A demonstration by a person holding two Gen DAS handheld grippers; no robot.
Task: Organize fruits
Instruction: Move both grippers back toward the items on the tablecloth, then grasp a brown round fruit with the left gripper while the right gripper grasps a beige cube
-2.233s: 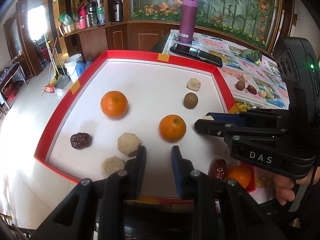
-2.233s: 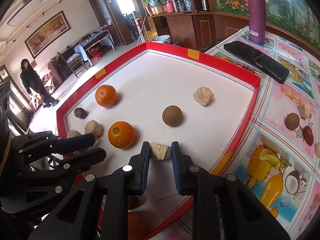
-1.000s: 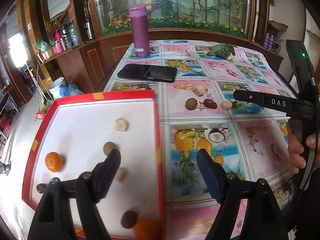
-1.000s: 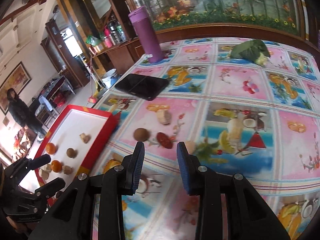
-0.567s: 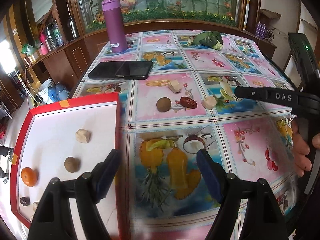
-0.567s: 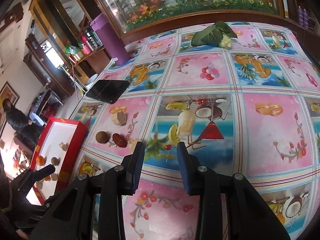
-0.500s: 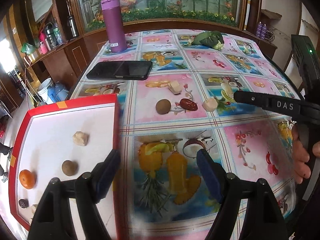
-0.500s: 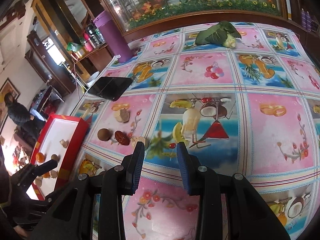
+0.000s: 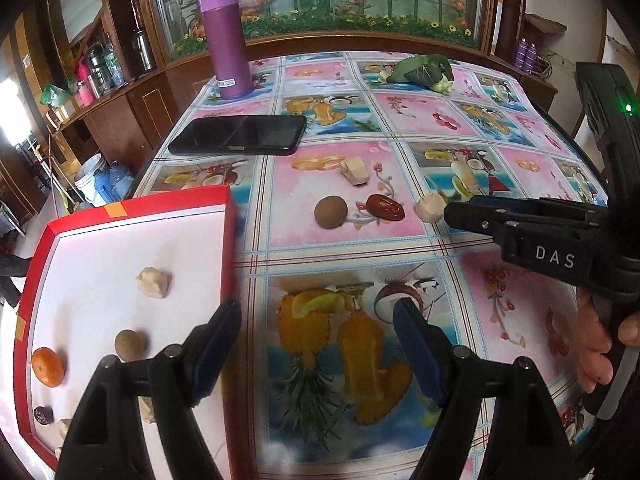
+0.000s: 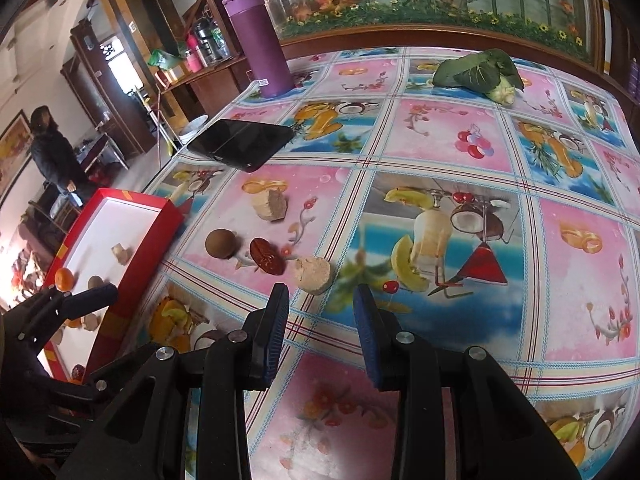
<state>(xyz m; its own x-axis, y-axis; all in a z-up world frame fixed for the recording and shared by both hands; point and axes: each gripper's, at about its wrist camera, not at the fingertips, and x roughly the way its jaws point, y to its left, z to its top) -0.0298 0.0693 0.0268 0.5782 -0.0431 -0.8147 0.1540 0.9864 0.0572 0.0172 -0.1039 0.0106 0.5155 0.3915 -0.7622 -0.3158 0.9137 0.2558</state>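
**Both grippers empty above the patterned surface; fruit split between tray and cloth**

While the person holds a gripper in each hand, neither one grips anything. Left gripper (image 9: 318, 320): fingers spread wide, nothing between them, hanging over the printed pineapple panel just beside the tray's near right wall. Right gripper (image 10: 322, 308): fingers parted by a narrower gap, also empty, pointing down at the cloth. Its tips sit just short of a pale chunk (image 10: 313, 275).

Red tray (image 9: 230, 240) with white floor, at the left edge of the surface (image 9: 520, 312). Contents seen from the left wrist view: one pale lump (image 9: 154, 282), one brown round fruit (image 9: 130, 345), one orange (image 9: 48, 366), one dark red date (image 9: 43, 415) near the front corner. More pale pieces lie partly hidden behind the left fingers.

Loose on the cloth, outside the tray: a brown round fruit (image 10: 221, 243), a red date (image 10: 267, 257) just beside it, the pale chunk next to the date, and a second pale piece (image 10: 272, 205) farther back.

Also on the surface: black phone (image 10: 240, 143), purple flask (image 10: 258, 42) upright at the far edge, leafy green vegetable (image 10: 478, 70) at the far right.

Another person (image 10: 50, 152) stands in the room beyond the tray.
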